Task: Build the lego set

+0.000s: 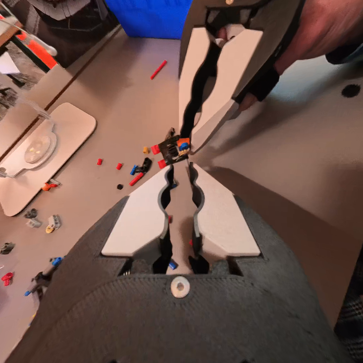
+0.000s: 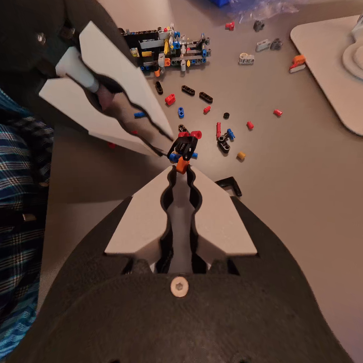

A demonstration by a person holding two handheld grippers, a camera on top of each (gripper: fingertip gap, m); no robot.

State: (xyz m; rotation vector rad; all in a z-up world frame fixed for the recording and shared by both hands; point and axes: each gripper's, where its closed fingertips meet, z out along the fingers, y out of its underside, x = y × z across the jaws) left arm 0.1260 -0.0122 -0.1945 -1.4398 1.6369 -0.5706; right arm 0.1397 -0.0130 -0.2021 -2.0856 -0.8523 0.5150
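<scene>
At frame centre in both views, the right tool (image 2: 180,167) pinches the orange end of a small black subassembly (image 2: 183,146), lifted above the desk (image 2: 275,216). The left tool (image 1: 180,164) stands slightly parted at its black edge, gripping nothing that can be made out. The main model (image 2: 167,51) sits upper centre. A good join probably needs the right tool steady while the left pushes squarely.

Blue bag (image 1: 151,17) beyond pale board (image 1: 49,149) on table (image 1: 275,157).
</scene>
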